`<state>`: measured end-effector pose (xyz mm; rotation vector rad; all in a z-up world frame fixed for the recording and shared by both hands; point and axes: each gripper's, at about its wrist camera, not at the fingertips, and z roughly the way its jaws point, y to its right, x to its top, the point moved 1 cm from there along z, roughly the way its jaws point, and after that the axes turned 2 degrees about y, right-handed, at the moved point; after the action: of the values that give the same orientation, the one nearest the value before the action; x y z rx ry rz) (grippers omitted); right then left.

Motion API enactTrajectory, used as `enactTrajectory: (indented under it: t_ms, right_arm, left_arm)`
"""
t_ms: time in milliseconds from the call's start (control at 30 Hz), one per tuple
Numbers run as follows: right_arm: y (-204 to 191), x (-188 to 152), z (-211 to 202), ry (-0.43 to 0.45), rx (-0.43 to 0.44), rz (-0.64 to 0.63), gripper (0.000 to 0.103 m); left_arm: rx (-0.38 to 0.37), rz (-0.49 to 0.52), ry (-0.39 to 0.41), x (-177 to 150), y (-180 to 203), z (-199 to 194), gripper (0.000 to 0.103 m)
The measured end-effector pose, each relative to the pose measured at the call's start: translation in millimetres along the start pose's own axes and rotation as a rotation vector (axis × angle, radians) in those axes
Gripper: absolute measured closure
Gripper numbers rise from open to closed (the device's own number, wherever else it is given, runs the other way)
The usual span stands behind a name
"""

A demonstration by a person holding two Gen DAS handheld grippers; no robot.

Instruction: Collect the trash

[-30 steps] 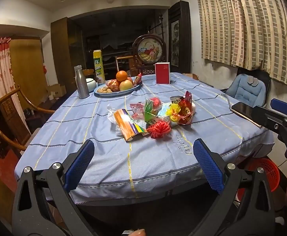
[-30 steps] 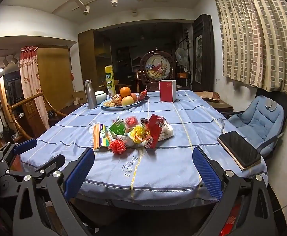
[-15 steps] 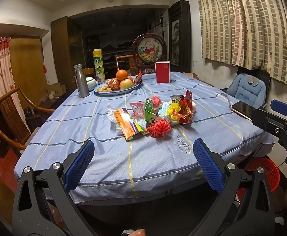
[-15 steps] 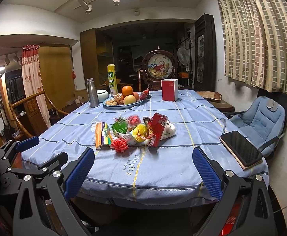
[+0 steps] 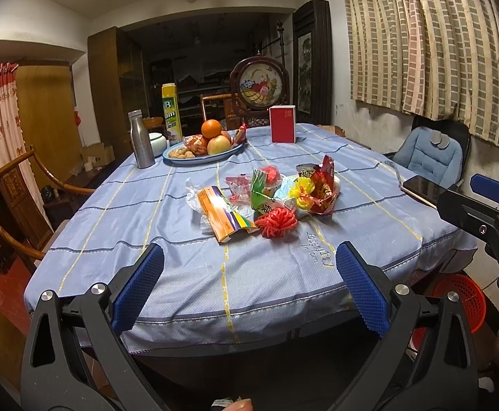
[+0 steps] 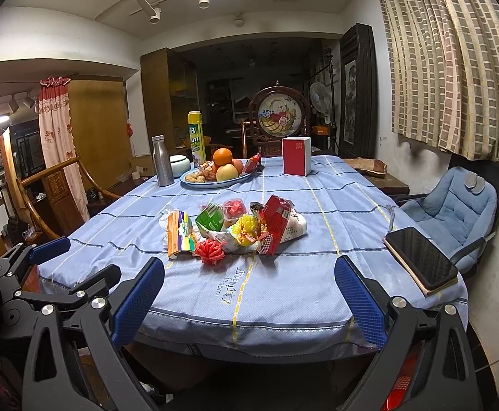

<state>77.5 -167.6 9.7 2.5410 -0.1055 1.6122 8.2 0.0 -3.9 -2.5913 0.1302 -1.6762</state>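
A pile of trash lies mid-table on the blue cloth: an orange wrapper (image 5: 222,213), a red ruffled ball (image 5: 277,222), a green packet (image 5: 260,190), a yellow flower-like piece (image 5: 301,193) and a red snack bag (image 5: 324,185). The same pile shows in the right wrist view, with the orange wrapper (image 6: 179,234) and red ball (image 6: 210,251). My left gripper (image 5: 249,287) is open and empty, short of the table's near edge. My right gripper (image 6: 249,291) is open and empty at the near edge. A red mesh basket (image 5: 461,299) sits on the floor to the right.
A fruit plate (image 5: 203,149), a steel bottle (image 5: 140,144), a yellow can (image 5: 170,114) and a red box (image 5: 282,124) stand at the back. A phone (image 6: 420,258) lies at the right edge. A blue chair (image 6: 455,202) is at right, a wooden chair (image 5: 6,185) at left.
Both grippers have drifted slightly; the right view has risen a little and moved closer to the table. Nothing on the table has moved.
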Motion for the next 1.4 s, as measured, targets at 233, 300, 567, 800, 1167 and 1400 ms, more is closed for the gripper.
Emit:
enactTrajectory:
  t_ms: [233,300,567,800,1167,1400]
  right_arm:
    - [5,-6,0,-0.002,0.008,-0.004,0.006]
    - [5,-7,1,-0.002,0.009,-0.004,0.006]
    - [5,-11,6,-0.007,0.013,0.001,0.006]
    - [10,-21,14,-0.019,0.019,0.007,0.006]
    - [20,-35,46,-0.074,0.024,0.034,0.006]
    - [29,-43,82,-0.129,0.021,0.044,0.006]
  left_arm:
    - [0.000,0.002,-0.002,0,0,0,0.006]
    - [0.001,0.003,-0.002,0,0,0,0.006]
    - [-0.004,0.005,-0.009,-1,-12,14,0.006]
    - [0.049,0.155,-0.113,-9,-9,27,0.006]
    - [0.020,0.045,-0.090,-11,-16,47,0.006]
    - [0.026,0.022,-0.140,-14,-29,80,0.006]
